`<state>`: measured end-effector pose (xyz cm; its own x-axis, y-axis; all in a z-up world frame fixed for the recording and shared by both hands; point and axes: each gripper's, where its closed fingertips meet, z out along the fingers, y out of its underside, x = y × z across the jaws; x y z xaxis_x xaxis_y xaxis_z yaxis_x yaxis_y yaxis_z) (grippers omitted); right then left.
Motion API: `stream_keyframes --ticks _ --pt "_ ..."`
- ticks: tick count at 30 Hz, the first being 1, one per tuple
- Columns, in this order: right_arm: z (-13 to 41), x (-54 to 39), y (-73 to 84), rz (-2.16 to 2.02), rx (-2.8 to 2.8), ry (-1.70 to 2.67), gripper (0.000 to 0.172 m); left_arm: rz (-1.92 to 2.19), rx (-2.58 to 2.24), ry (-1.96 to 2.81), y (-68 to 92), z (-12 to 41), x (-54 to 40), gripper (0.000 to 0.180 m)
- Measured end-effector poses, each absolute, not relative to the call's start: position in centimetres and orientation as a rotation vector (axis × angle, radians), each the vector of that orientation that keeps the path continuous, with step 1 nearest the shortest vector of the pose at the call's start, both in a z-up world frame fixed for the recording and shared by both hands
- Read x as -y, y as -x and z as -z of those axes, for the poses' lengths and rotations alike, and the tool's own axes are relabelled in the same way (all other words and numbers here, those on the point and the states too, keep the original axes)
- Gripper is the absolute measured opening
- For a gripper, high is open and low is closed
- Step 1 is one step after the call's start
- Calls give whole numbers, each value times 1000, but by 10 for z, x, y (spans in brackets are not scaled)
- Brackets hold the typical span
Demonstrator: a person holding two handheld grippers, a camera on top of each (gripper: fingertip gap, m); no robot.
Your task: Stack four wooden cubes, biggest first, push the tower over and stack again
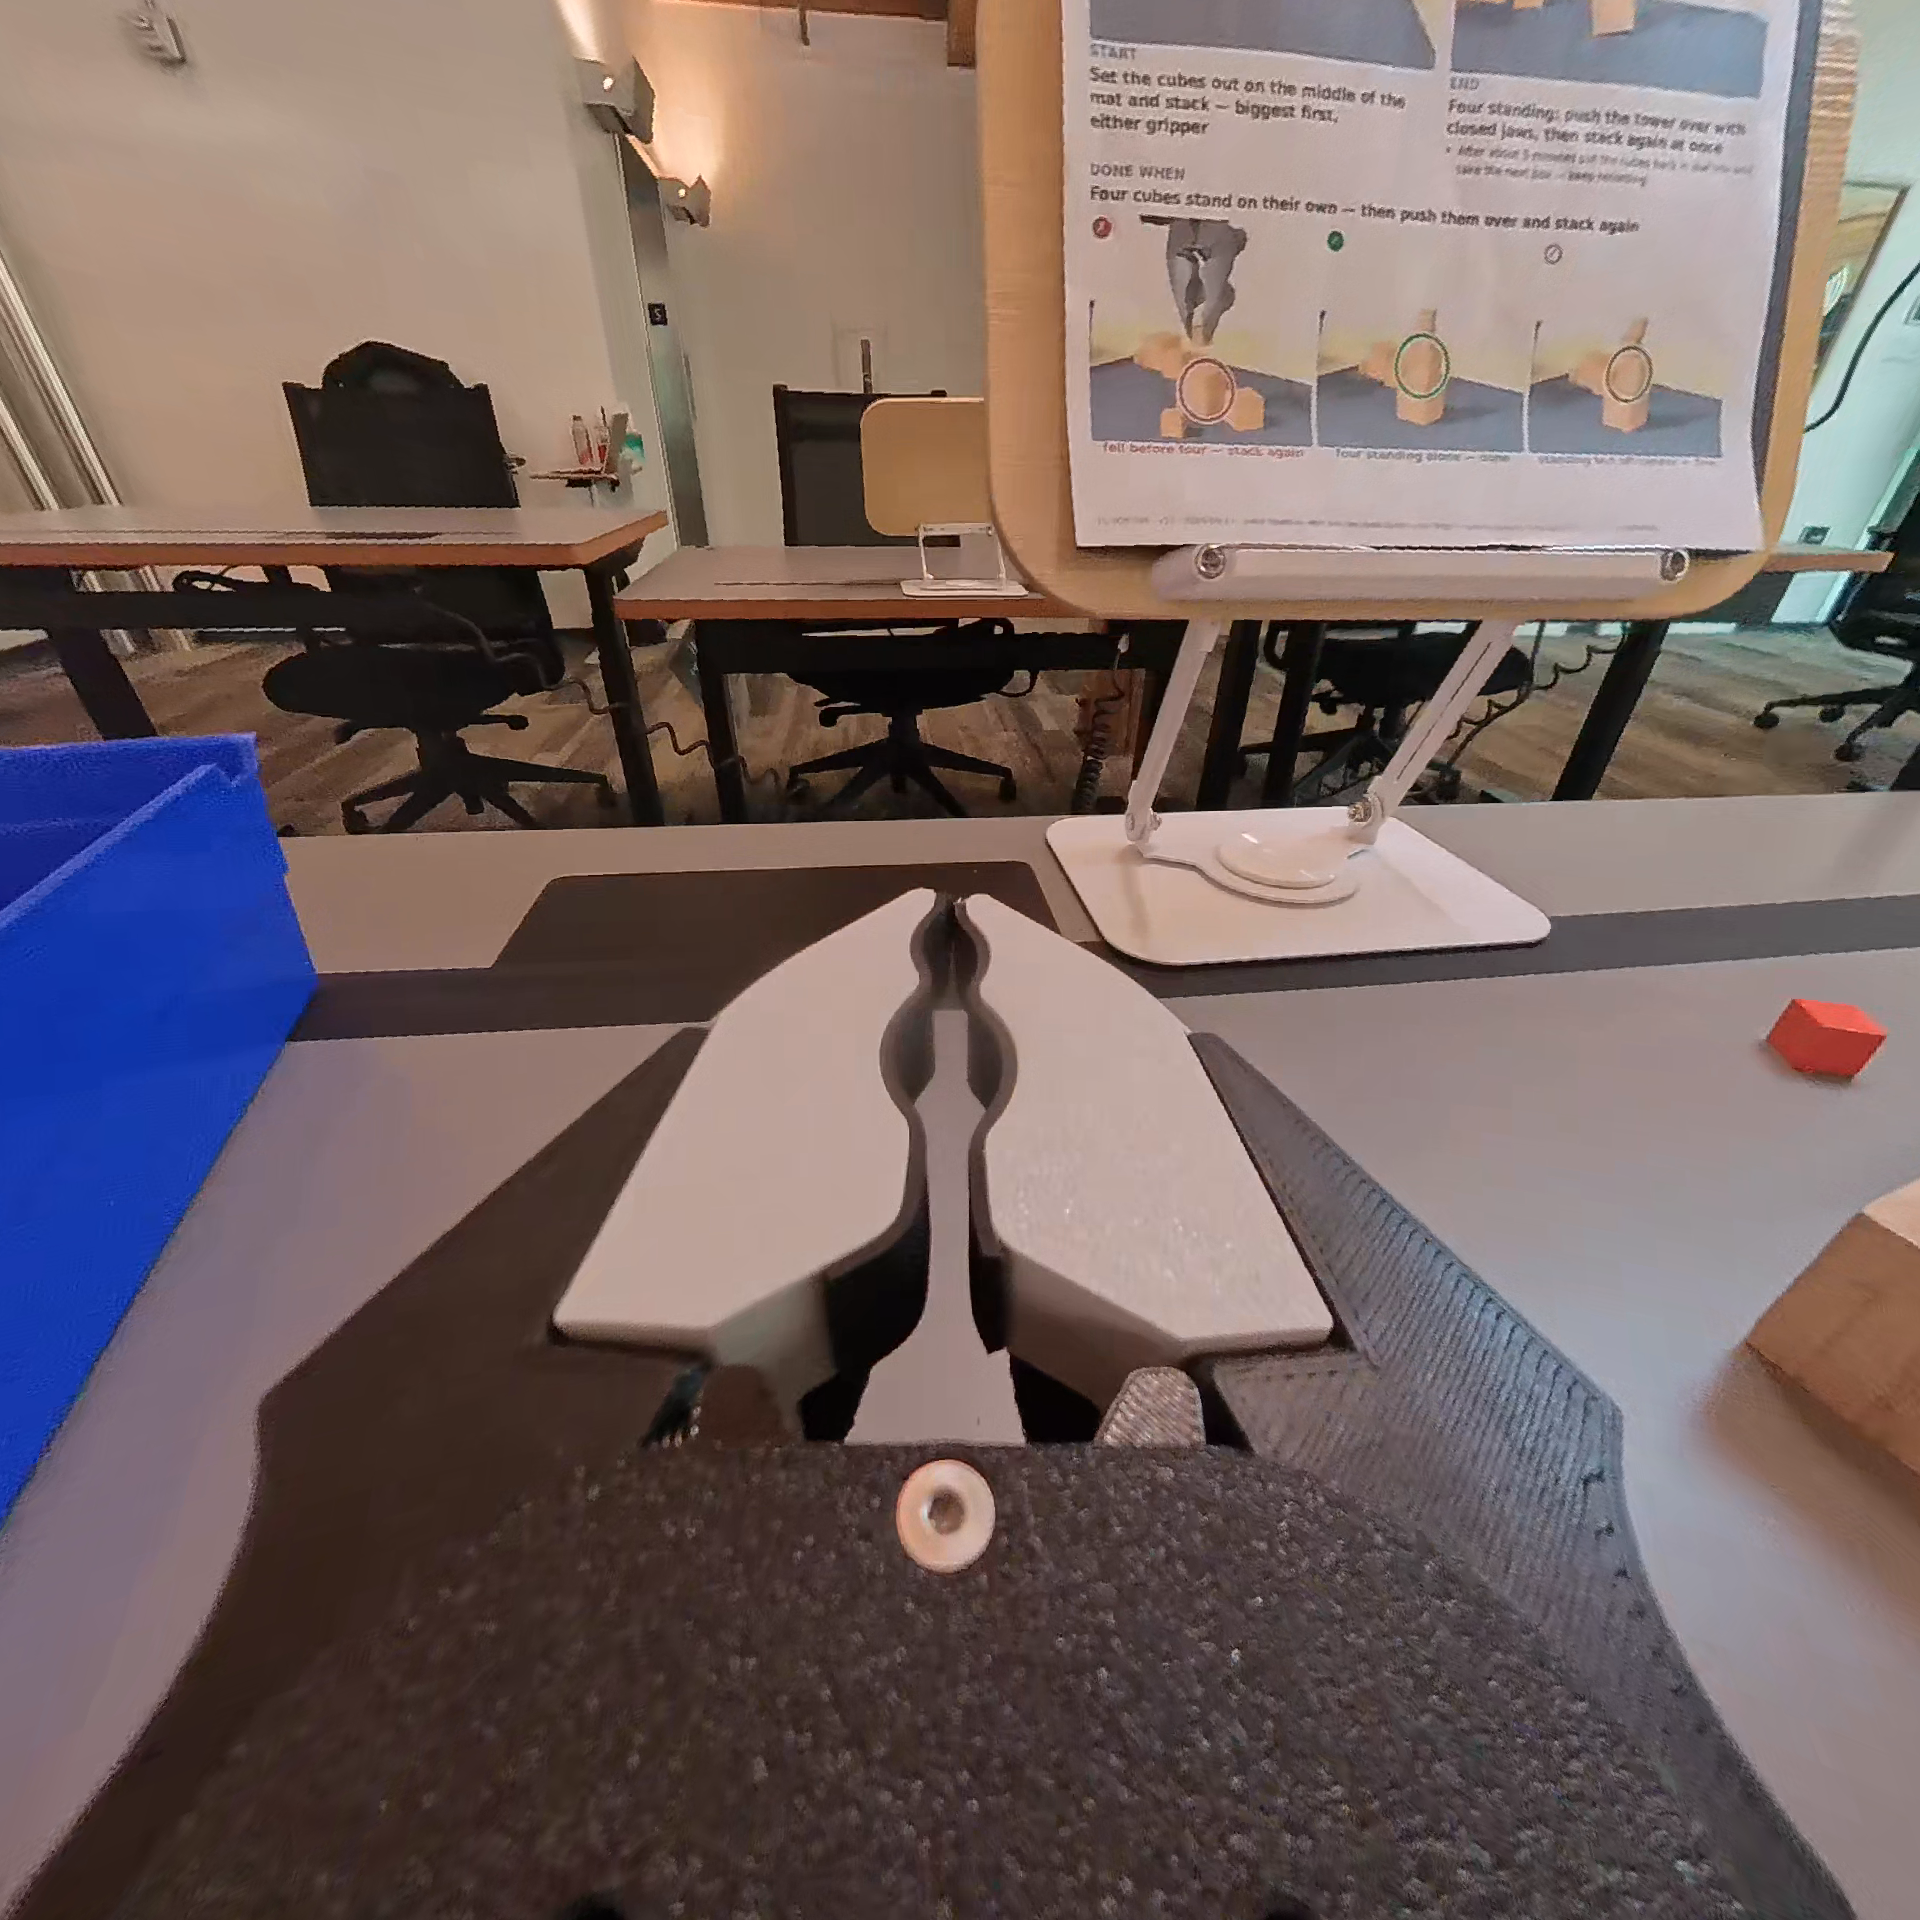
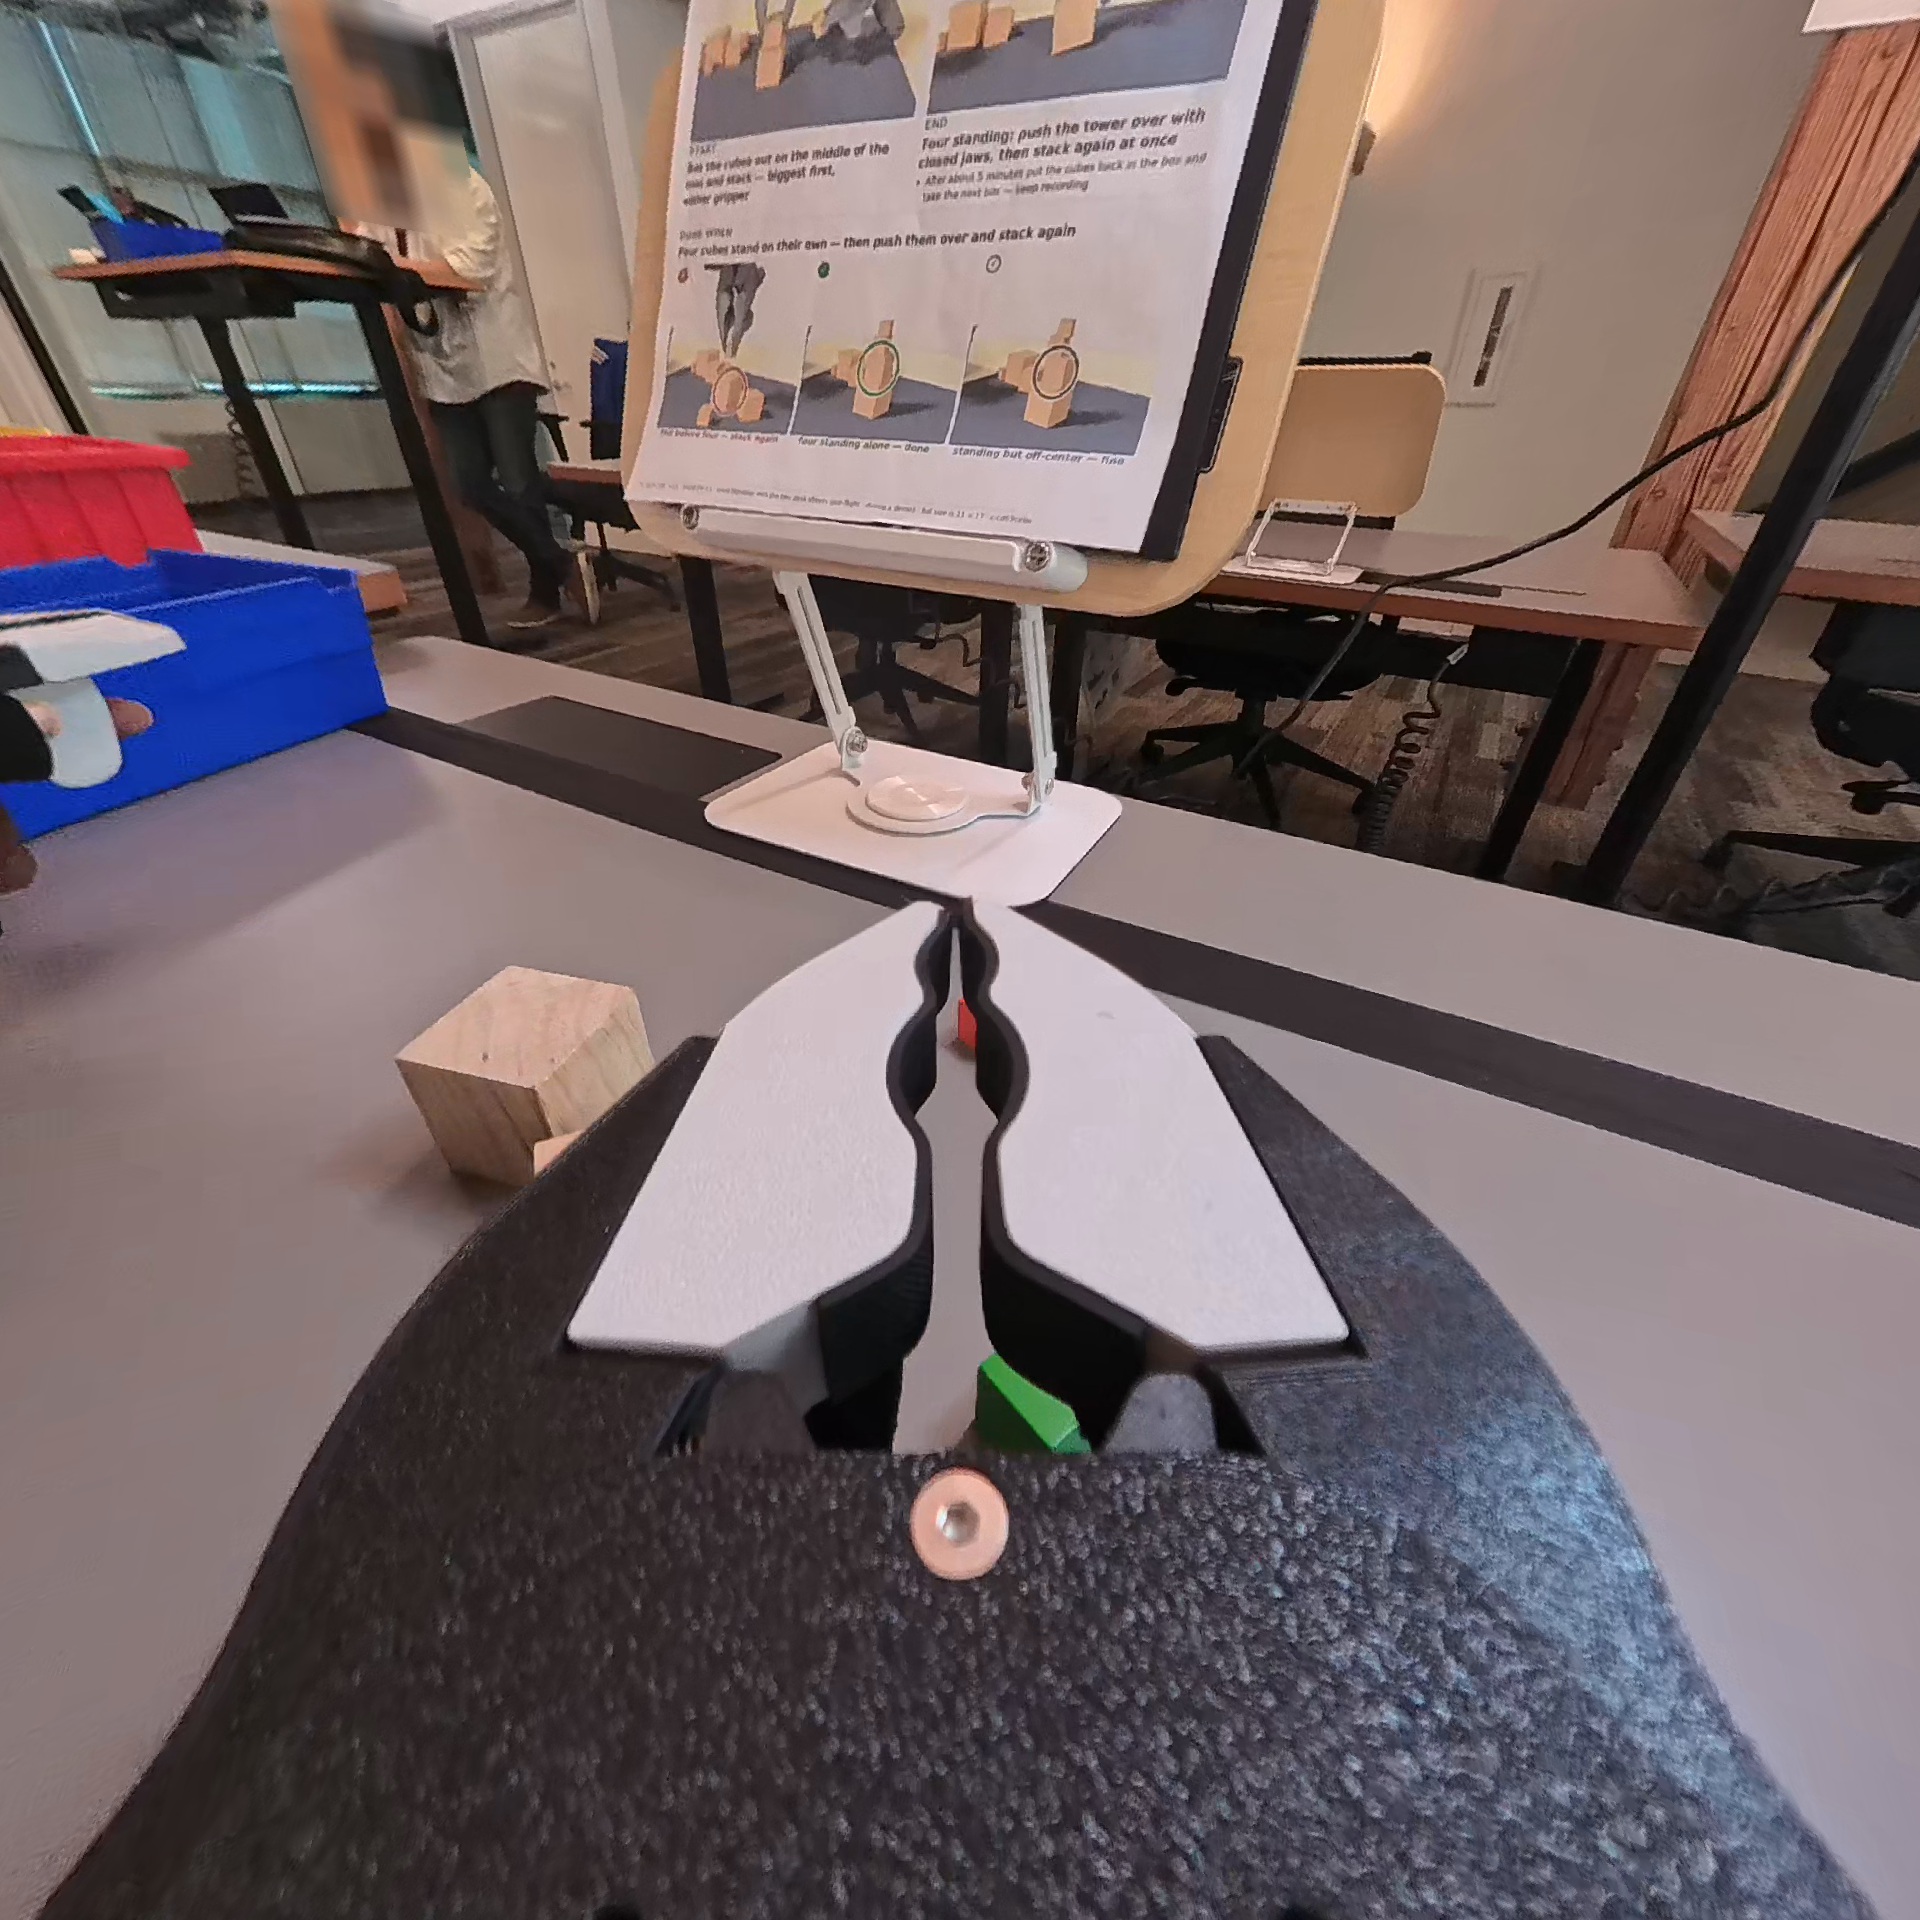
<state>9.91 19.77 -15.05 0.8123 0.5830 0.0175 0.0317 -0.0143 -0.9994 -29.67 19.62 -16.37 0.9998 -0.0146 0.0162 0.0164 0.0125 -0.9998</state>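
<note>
My left gripper (image 1: pixel 956 906) is shut, its fingertips meet with nothing between them, and it hovers low over the grey table (image 1: pixel 1455 1143). A red cube (image 1: pixel 1825 1049) lies to its right, and the corner of a large wooden cube (image 1: pixel 1849 1340) is nearer on the right. My right gripper (image 2: pixel 961 906) is also shut and holds nothing. Through the hollow between its fingers I see the red cube (image 2: pixel 966 1023) on the table below, and a green block (image 2: pixel 1023 1413) under the finger bases. The large wooden cube (image 2: pixel 530 1070) sits just left of this gripper.
A blue bin (image 1: pixel 125 987) stands at the left, also in the right wrist view (image 2: pixel 239 655), with a red bin (image 2: pixel 83 499) behind it. A white document stand (image 1: pixel 1299 894) holding a printed sheet is at the far table edge. A person stands in the background. The gap from one gripper's tips to the other's is roughly 40 cm.
</note>
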Motion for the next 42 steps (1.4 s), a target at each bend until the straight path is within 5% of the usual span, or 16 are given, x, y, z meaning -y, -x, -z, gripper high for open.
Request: stream_keyframes --ticks 4,11,16,28,32,33,42 --pt "158 -195 -88 -501 570 1548 12 79 58 1539 303 164 -196 0" --pt "172 -187 -39 -567 886 1610 78 82 49 1558 302 169 -201 0" --pt "198 -171 9 -602 1318 1684 97 76 19 1581 299 173 -204 0" --pt "260 -171 48 -339 2030 1791 101 137 -79 1619 284 180 -210 0" --pt "272 -177 57 -287 2043 1812 83 141 -102 1631 281 183 -212 0" --pt "273 -180 57 -249 2043 1809 66 144 -108 1634 280 184 -212 0" --pt "233 -131 76 -323 1956 1822 64 139 -133 1652 278 187 -213 0"
